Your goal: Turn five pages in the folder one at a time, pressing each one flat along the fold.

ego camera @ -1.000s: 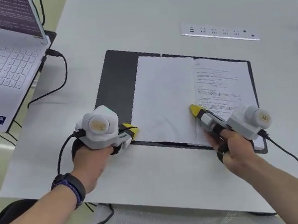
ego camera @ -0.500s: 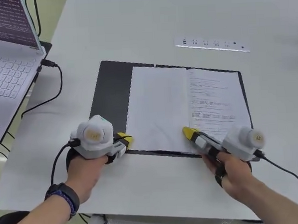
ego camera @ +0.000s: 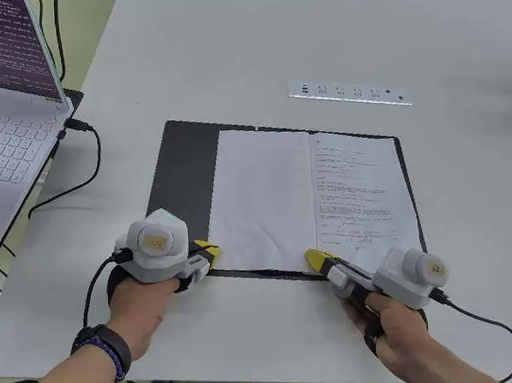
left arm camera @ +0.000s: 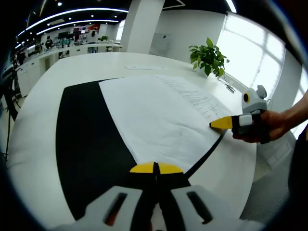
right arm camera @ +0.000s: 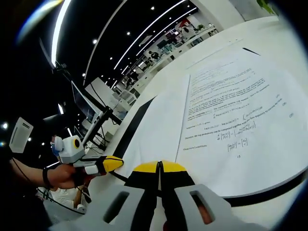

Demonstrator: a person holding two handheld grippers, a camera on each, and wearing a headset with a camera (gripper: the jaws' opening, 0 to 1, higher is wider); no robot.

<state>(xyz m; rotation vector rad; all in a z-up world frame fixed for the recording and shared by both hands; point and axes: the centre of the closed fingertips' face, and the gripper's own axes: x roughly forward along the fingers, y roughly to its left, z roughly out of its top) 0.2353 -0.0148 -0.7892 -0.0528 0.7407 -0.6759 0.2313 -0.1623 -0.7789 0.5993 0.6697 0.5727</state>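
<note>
Black folder (ego camera: 182, 178) lies open on the table (ego camera: 232, 55), blank page (ego camera: 256, 200) left, printed page (ego camera: 359, 195) right. Left gripper (ego camera: 207, 249) sits at its near edge, right gripper (ego camera: 317, 259) by the fold, both claws pressed together on nothing. Print's too small to read, and the laptop (ego camera: 12, 127) is cut off.

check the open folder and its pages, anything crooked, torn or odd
Nothing serious. The folder lies open and flat on the table, the blank page and printed page squared inside it. The blank page shows only faint creases near its lower edge. The left tongs and right tongs sit shut by its near edge.
</note>
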